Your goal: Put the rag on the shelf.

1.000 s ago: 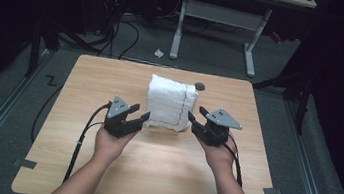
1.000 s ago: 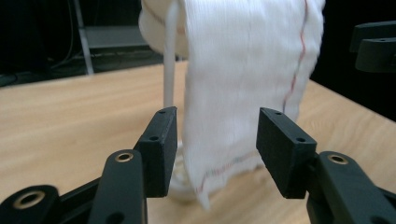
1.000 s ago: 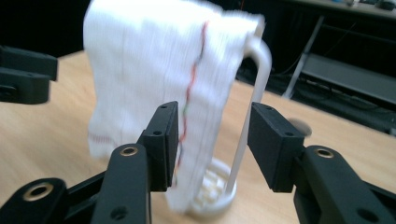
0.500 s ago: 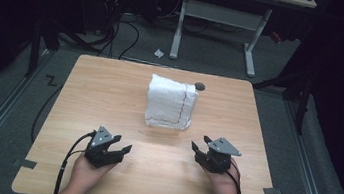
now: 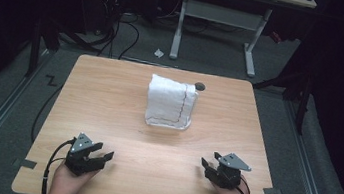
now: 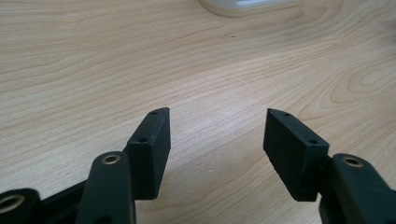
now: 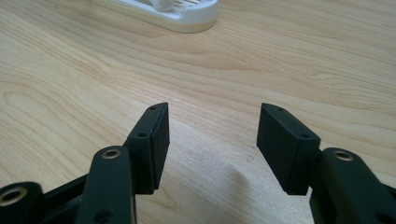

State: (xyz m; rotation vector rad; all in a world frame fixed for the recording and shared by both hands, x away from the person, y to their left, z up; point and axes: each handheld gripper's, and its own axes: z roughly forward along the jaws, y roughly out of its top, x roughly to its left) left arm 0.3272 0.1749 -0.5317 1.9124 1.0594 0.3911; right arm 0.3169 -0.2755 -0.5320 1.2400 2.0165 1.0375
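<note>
The high view is dim at its borders: the floor and room around the table (image 5: 109,99) fall to near black, while the tabletop is evenly lit from above, without glare. Soft, short shadows lie under the left gripper (image 5: 96,157) and right gripper (image 5: 209,166). In both gripper views the wood between the jaws is sharp; the jaw bases nearest the lens are slightly soft, and wood beyond the tips blurs mildly.

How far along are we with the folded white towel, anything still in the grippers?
Done, by the look of it: the folded white towel sits as a compact stack mid-table, nothing touching it. In hand: nothing. The left gripper and right gripper are both open and empty near the table front edge, well apart from the towel. Left: no further step is visible.
</note>
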